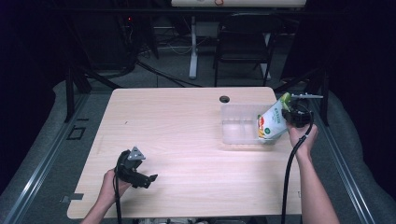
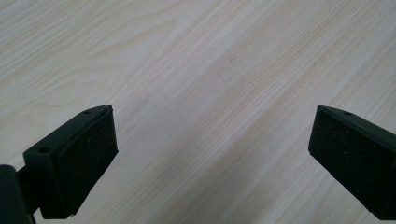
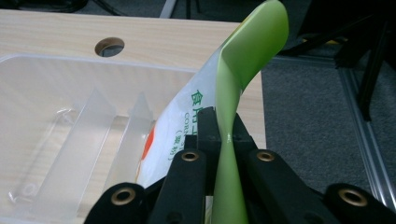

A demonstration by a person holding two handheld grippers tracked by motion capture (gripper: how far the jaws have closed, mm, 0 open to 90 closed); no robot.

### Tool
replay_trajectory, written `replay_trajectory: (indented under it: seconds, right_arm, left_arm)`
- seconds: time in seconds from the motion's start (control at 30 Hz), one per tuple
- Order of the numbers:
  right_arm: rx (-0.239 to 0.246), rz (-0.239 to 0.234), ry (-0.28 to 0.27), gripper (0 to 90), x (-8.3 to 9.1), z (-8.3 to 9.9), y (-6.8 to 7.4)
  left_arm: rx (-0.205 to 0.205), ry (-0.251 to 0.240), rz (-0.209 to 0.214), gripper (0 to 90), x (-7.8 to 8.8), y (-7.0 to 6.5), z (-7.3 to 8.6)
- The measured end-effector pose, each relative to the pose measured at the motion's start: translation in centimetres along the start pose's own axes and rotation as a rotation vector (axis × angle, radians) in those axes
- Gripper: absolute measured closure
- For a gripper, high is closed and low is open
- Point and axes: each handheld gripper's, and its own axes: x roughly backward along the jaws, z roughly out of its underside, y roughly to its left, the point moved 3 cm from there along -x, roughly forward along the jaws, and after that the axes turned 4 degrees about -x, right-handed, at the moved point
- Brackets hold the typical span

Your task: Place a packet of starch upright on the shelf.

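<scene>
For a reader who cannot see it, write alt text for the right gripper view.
The right gripper is clamped on the green top edge of a white food pouch, held above a clear plastic bin on a light wooden table.

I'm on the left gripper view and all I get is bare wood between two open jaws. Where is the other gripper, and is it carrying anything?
Observer: The right gripper is at the table's far right, shut on the green top edge of a white and green pouch.
Operator: Is the pouch down on the table?
Observer: No. It hangs over the right end of a clear plastic bin, its bottom at the bin's rim.
Operator: Anything already in that bin?
Observer: Nothing loose that I can see; the right gripper view shows clear upright dividers inside.
Operator: And where am I relative to it?
Observer: Your left gripper is near the table's front left, well apart from the bin.
</scene>
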Motion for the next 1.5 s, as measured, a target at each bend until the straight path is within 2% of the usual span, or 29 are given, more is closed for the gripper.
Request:
replay_trajectory:
  seconds: [0.03,0.07,0.1,0.17,0.2,0.23,0.27,0.3,0.33,0.37,0.4,0.43,0.6,0.67,0.77,0.8,0.87,0.97,1.07,1.17,1.47,1.5]
  right_arm:
    - [0.022,0.003,0.021,85.3,-0.1,0.1,-0.2]
    - [0.022,0.003,0.021,85.3,-0.1,0.1,-0.2]
    - [0.016,-0.009,0.046,81.9,-0.2,0.2,-0.4]
    - [0.008,-0.017,0.058,75.9,-0.2,0.3,-0.7]
    - [0.008,-0.017,0.058,75.9,-0.2,0.3,-0.7]
    - [0.007,-0.012,0.036,67.0,0.0,0.3,-0.9]
    - [0.007,-0.012,0.036,67.0,0.0,0.3,-0.9]
    - [0.006,-0.028,0.037,57.1,0.3,0.3,-1.2]
    - [0.006,-0.028,0.037,57.1,0.3,0.3,-1.2]
    - [0.012,-0.033,0.036,48.6,0.7,0.3,-1.4]
    - [0.012,-0.033,0.036,48.6,0.7,0.3,-1.4]
    - [0.009,-0.052,0.045,42.5,1.3,0.2,-1.7]
    - [0.043,-0.101,0.086,29.2,3.0,0.2,-1.9]
    - [0.047,-0.104,0.085,26.5,3.4,0.1,-1.9]
    - [0.063,-0.123,0.075,15.8,5.0,0.1,-2.0]
    - [0.063,-0.123,0.075,15.8,5.0,0.1,-2.0]
    - [0.068,-0.150,0.055,13.2,6.2,0.2,-1.9]
    - [0.081,-0.180,0.052,8.6,7.5,0.4,-1.7]
    - [0.093,-0.192,0.042,6.0,8.4,0.6,-1.3]
    - [0.124,-0.225,0.056,1.1,9.6,1.6,-0.4]
    - [0.177,-0.281,0.047,0.0,11.5,3.7,1.8]
    - [0.190,-0.299,0.045,0.0,11.8,4.4,2.4]
  left_arm:
    - [0.000,0.001,0.002,1.2,0.0,0.0,0.0]
    - [0.000,0.001,0.002,1.2,0.0,0.0,0.0]
    - [-0.002,0.001,0.002,1.2,0.0,-0.1,0.0]
    - [-0.004,0.001,0.002,1.2,0.0,-0.1,0.0]
    - [-0.004,0.001,0.002,1.2,0.0,-0.1,0.0]
    - [-0.001,0.000,0.002,1.2,0.0,-0.1,0.0]
    - [0.000,-0.002,0.002,1.2,0.0,0.0,0.0]
    - [0.005,-0.001,0.000,1.2,0.0,0.0,0.0]
    - [0.005,-0.001,0.000,1.2,0.0,0.0,0.0]
    - [0.000,0.000,0.000,1.2,0.0,0.0,0.0]
    - [0.000,0.000,0.000,1.2,0.0,0.0,0.0]
    - [0.001,-0.002,0.002,1.2,0.0,0.0,0.0]
    - [0.000,0.001,0.000,1.2,0.0,0.0,0.0]
    - [0.001,-0.001,0.000,1.2,0.0,-0.1,0.0]
    - [-0.001,0.000,-0.002,1.2,0.0,-0.1,0.0]
    - [-0.001,0.000,-0.002,1.2,0.0,-0.1,0.0]
    - [-0.004,0.004,-0.002,1.2,0.0,-0.1,-0.1]
    - [-0.005,0.004,-0.002,1.2,0.0,-0.2,-0.1]
    - [-0.005,0.003,-0.002,1.2,0.0,-0.2,-0.1]
    - [-0.004,0.003,-0.002,1.2,0.0,-0.2,-0.1]
    - [-0.004,0.002,-0.004,1.2,-0.1,-0.2,-0.1]
    - [-0.004,0.002,-0.003,1.2,-0.1,-0.2,-0.1]
